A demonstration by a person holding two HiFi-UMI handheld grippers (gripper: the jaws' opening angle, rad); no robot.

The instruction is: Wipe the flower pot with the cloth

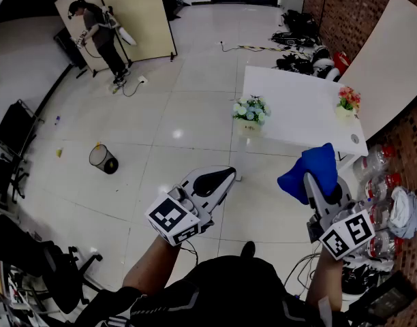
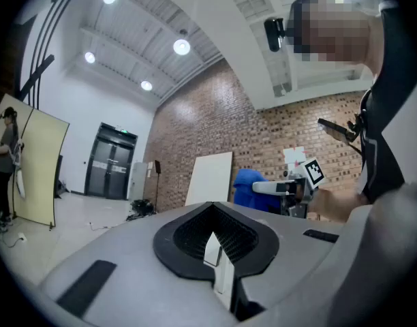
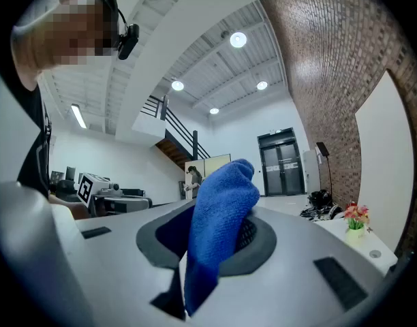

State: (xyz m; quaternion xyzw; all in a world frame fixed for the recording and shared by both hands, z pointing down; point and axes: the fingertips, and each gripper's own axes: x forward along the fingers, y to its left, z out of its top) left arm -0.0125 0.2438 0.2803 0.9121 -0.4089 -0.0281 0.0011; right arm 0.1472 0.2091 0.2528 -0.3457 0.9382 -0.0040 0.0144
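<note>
A blue cloth [image 1: 309, 171] sticks up out of my right gripper [image 1: 311, 182], whose jaws are shut on it, held in the air short of the white table [image 1: 297, 111]. In the right gripper view the cloth [image 3: 221, 223] drapes over the jaws of that gripper [image 3: 210, 247]. Two flower pots stand on the table: one with white and blue flowers [image 1: 250, 113] at the near left edge, one with pink flowers [image 1: 347, 103] at the right [image 3: 356, 223]. My left gripper [image 1: 221, 177] is shut and empty [image 2: 213, 251], level beside the right one.
A black waste bin [image 1: 103, 159] stands on the tiled floor at left. A person [image 1: 99, 36] stands by a tan board [image 1: 137, 16] at the back. Plastic bottles [image 1: 379, 165] lie right of the table; cables and gear [image 1: 297, 43] lie behind it.
</note>
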